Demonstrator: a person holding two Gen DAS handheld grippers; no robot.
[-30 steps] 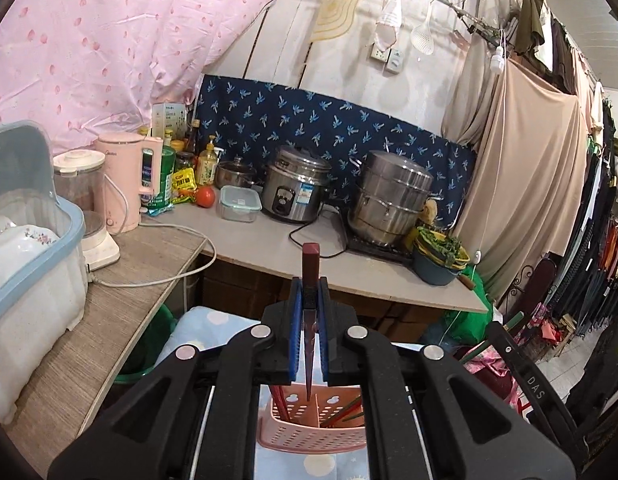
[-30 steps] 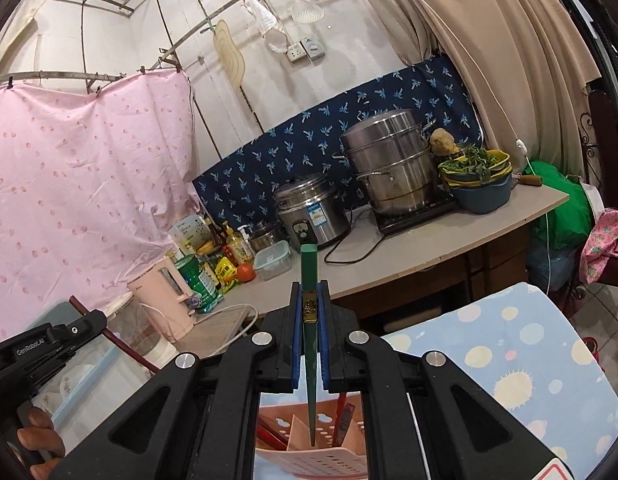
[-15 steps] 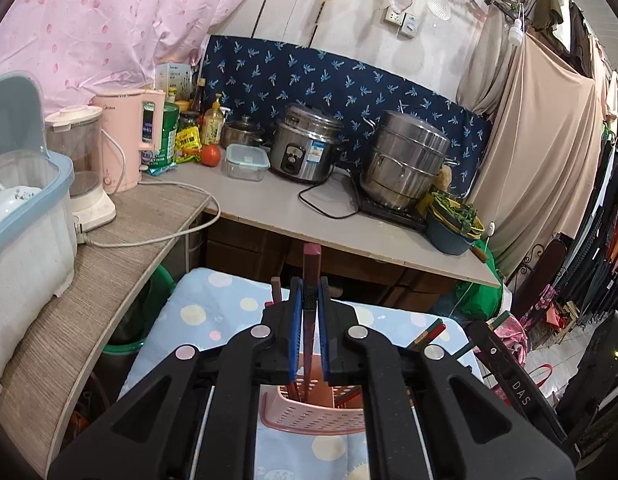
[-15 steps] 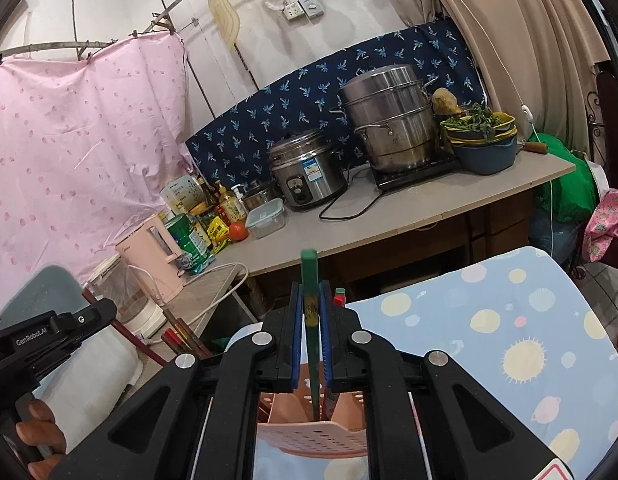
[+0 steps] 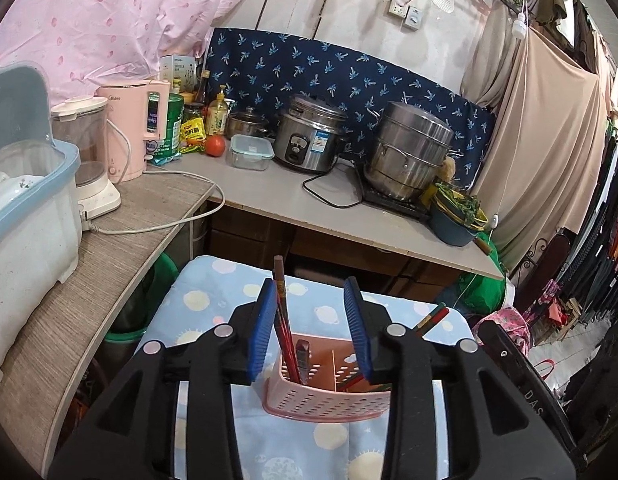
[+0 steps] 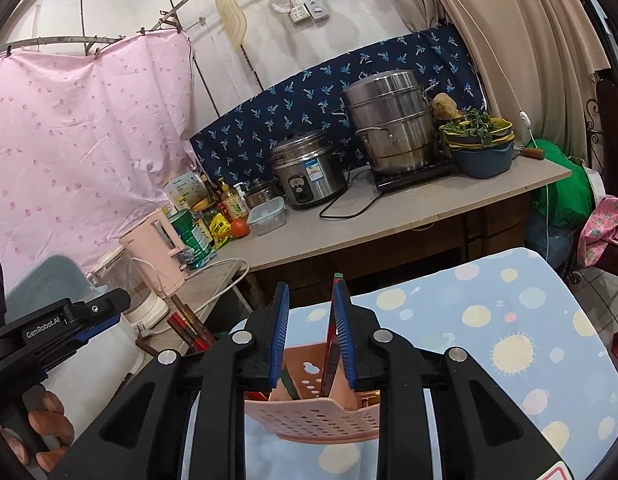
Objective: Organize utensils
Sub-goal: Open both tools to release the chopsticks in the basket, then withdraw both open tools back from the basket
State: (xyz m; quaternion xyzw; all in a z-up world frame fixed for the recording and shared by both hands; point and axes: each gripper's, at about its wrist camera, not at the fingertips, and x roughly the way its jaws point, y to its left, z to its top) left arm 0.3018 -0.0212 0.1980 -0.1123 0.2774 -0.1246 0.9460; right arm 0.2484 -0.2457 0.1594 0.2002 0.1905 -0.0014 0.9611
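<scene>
grippers: two, left gripper [image 5: 311,328] and right gripper [image 6: 311,332], both over one pink basket [image 5: 329,402]
basket: perforated pink plastic, one divider visible inside, sits on blue dotted cloth [image 5: 213,304] of a table
chopsticks, left view: red-brown chopsticks [image 5: 283,312] stand upright in the basket's left compartment, exact count unclear; one shorter dark-red one beside them; two more tips poke out past the right blue pad
chopsticks, right view: one green-tipped chopstick [image 6: 336,308] leans on the right pad's inner face, lower end in the basket; a bundle of three or so red ones shows left of the gripper
left gripper state: jaws opening, spread wide, pads not pressing; chopsticks sit close by the left pad, contact unclear
right gripper state: jaws opening, narrow gap; green-tipped stick lies along one pad only, not pinched
pose: both tilted downward toward the basket; person's fingers [image 6: 45,424] wrap the left gripper's handle in right view
counter: one rice cooker [image 5: 309,138], one steel steamer pot [image 5: 409,152], one pink kettle [image 5: 133,128], one tomato [image 5: 215,145], one clear lidded box [image 5: 251,152]
blue bin: at left, holds white dishes
</scene>
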